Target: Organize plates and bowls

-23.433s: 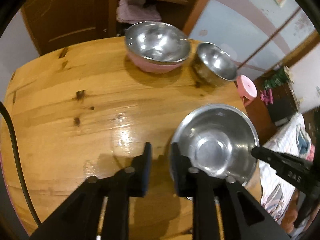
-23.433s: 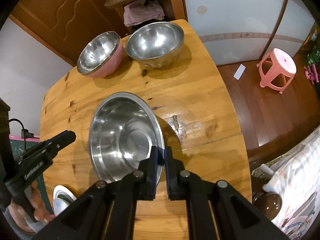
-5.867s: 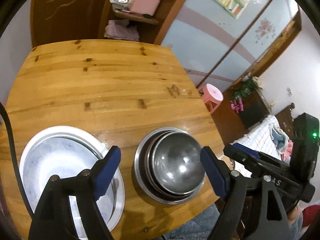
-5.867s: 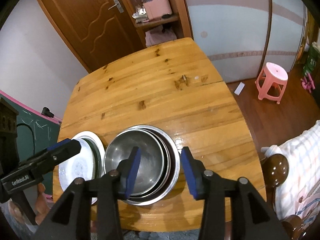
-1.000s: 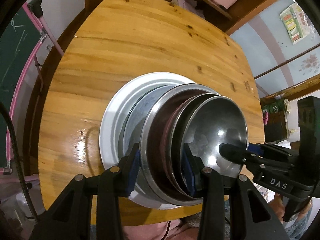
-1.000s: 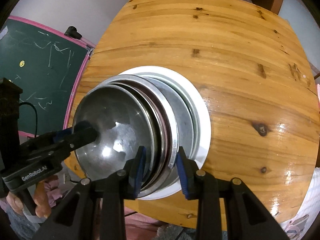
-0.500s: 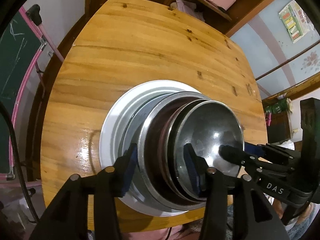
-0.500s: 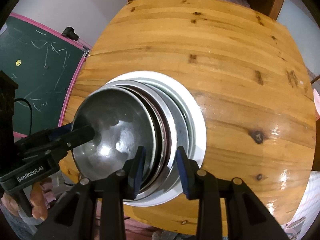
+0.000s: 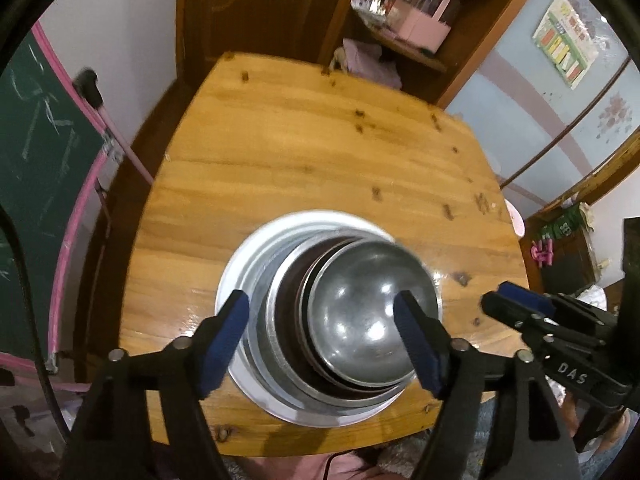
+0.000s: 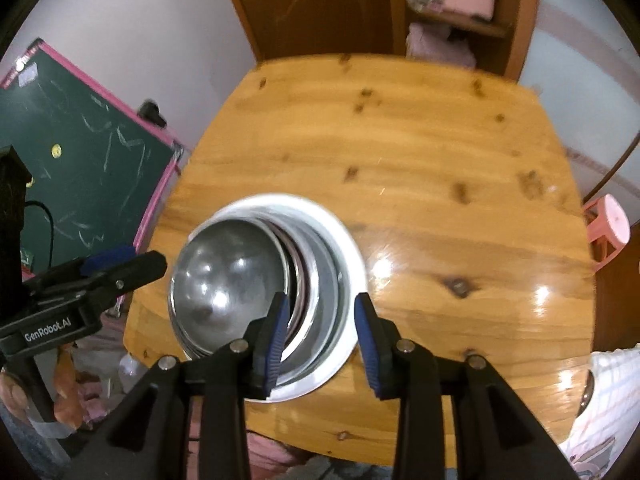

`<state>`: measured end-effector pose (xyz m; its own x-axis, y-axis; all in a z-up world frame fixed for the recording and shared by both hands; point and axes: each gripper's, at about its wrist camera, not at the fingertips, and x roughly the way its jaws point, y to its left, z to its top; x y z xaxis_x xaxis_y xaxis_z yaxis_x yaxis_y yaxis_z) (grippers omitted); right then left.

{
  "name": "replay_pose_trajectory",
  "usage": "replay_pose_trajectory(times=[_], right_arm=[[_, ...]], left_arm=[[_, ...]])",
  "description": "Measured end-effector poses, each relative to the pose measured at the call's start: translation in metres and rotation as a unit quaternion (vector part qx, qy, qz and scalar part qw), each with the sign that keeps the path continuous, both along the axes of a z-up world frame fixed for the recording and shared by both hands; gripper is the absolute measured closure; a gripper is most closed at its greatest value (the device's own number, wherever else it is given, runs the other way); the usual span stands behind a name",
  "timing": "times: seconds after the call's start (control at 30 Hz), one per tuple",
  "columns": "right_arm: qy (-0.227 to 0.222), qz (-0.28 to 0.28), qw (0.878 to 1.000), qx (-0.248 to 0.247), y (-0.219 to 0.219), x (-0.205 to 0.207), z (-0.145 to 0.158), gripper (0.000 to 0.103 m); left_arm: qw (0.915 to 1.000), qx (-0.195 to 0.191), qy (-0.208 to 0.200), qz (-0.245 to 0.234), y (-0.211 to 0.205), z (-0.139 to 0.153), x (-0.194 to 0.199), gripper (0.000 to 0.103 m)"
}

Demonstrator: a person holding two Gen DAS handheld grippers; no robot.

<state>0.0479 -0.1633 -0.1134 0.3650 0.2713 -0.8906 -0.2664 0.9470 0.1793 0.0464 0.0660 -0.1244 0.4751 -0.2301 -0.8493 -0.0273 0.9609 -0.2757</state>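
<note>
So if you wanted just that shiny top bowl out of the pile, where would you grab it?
Probably by its thin rim, coming from above with one finger inside the top bowl and one outside. Its round wall sits nested in the bowls below, on the white plate, so only the rim is free.

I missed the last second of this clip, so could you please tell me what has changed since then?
Both grippers let go and backed away: the left gripper and right gripper now stand open, clear of the nested bowls. The bowls stay stacked on the white plate at the table edge.
</note>
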Motion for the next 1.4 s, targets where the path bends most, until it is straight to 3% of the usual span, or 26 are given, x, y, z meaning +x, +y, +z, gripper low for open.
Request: replay_pose_trajectory(times=[0.27,0.43,0.57,0.67,1.03,1.4], right_arm=[[-0.089,-0.011,0.996,-0.025,-0.018,-0.035,0.052,0.069],[-0.112,-0.024,0.993,-0.020,-0.027,-0.054,0.072,0.069],[-0.129,-0.043,0.991,-0.014,-0.036,-0.070,0.083,0.055],[-0.146,-0.055,0.988,-0.013,-0.041,-0.078,0.088,0.054],[-0.156,-0.090,0.984,-0.006,-0.060,-0.093,0.094,0.054],[-0.158,-0.095,0.983,-0.005,-0.062,-0.097,0.094,0.054]], left_arm=[[0.9976,0.045,-0.049,-0.016,-0.028,0.047,-0.023,0.024],[0.9962,0.056,-0.066,-0.015,-0.045,0.066,-0.040,0.014],[0.9945,0.068,-0.078,-0.015,-0.058,0.081,-0.051,0.014],[0.9936,0.073,-0.085,-0.016,-0.068,0.090,-0.057,0.014],[0.9863,0.110,-0.122,-0.016,-0.105,0.108,-0.072,0.009],[0.9856,0.122,-0.117,-0.001,-0.107,0.106,-0.076,0.009]])
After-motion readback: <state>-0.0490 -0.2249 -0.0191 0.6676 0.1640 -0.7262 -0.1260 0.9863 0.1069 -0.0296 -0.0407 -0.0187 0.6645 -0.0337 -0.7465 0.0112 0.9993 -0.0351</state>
